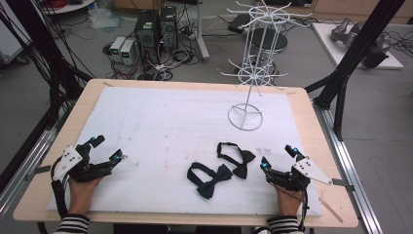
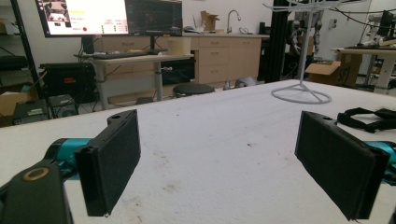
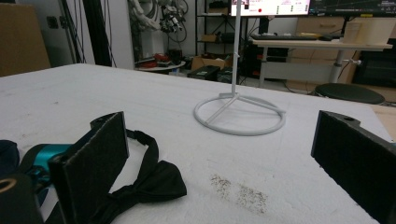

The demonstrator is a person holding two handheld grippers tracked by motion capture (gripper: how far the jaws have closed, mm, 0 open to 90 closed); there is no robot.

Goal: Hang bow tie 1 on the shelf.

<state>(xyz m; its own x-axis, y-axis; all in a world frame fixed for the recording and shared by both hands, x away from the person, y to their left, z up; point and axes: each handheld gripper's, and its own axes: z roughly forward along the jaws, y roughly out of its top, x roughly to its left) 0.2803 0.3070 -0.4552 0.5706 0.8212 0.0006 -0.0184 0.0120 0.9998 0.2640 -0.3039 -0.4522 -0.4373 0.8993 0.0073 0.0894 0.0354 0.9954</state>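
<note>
Both grippers rested low on the white-covered counter (image 1: pixel 160 112), each held in a hand whose striped sleeve came in from the near edge. The left gripper (image 1: pixel 108 149) had its jaws spread wide and held nothing; in the left gripper view the two black pads (image 2: pixel 112 158) stood far apart with only bare, faintly stained white surface between them. The right gripper (image 1: pixel 277 157) likewise had its jaws wide open and empty, the pads (image 3: pixel 93 163) well separated in the right gripper view.

Two black bow ties lay on the counter between the grippers. The nearer bow tie (image 1: pixel 240 159) lay just beside the right gripper's inner jaw, outside the gap and not touching the pad as far as could be told; in the right gripper view (image 3: pixel 149 179) its knot and looped strap showed partly behind that jaw's pad. The other bow tie (image 1: pixel 210 178) lay farther from those jaws, toward the left gripper but well apart from it.

Ahead of the right jaws and well beyond them stood a white wire rack (image 1: pixel 253 73) on a ring base (image 3: pixel 239 114), its thin arms spreading at two levels. From the left jaws the rack (image 2: pixel 301 91) stood far ahead and off to the side.
</note>
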